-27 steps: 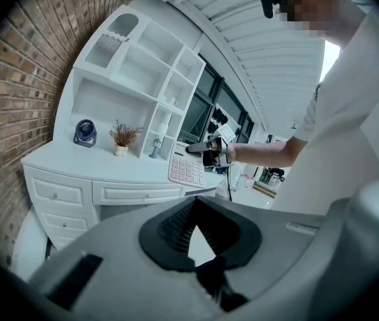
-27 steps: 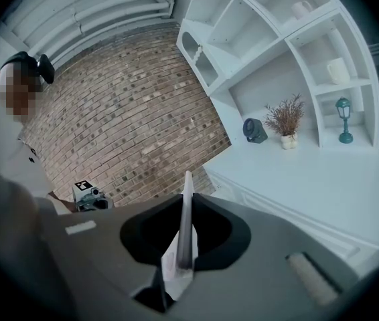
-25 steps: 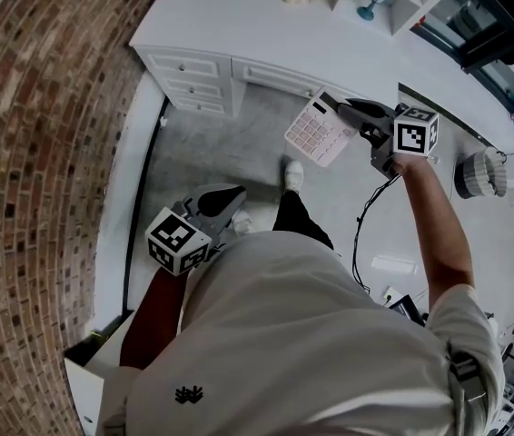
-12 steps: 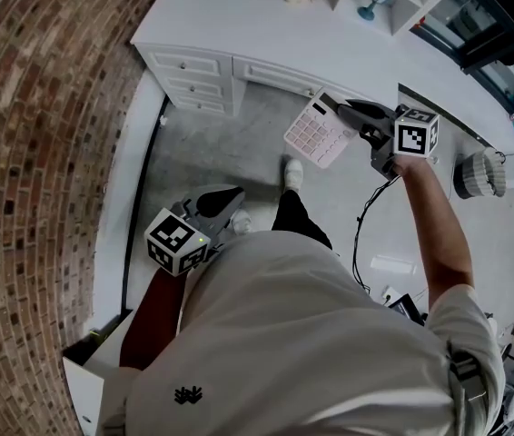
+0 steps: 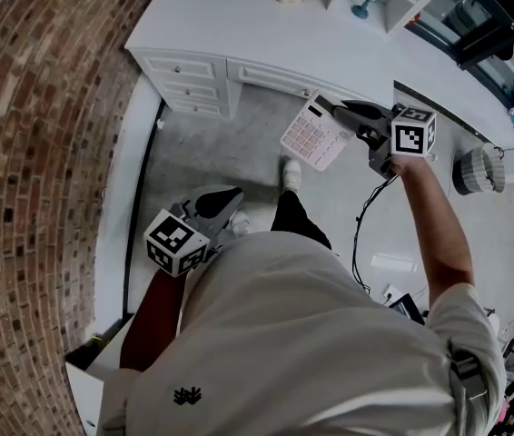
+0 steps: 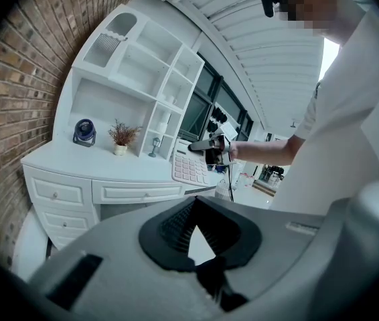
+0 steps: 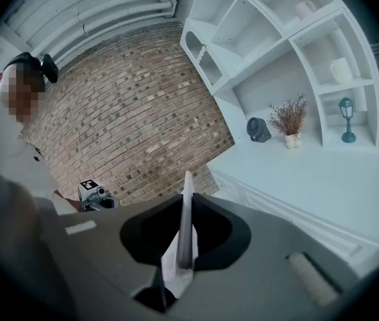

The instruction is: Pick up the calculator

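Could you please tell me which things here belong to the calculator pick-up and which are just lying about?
Part of the job: calculator; right gripper, clamped on its edge.
Just lying about: white desk; small fan; potted plant; teal lamp ornament; mug; left gripper, empty.

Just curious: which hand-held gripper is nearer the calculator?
Right. The right hand-held gripper grips the calculator by its edge; the left hand-held gripper is apart from it, near the person's waist, empty.
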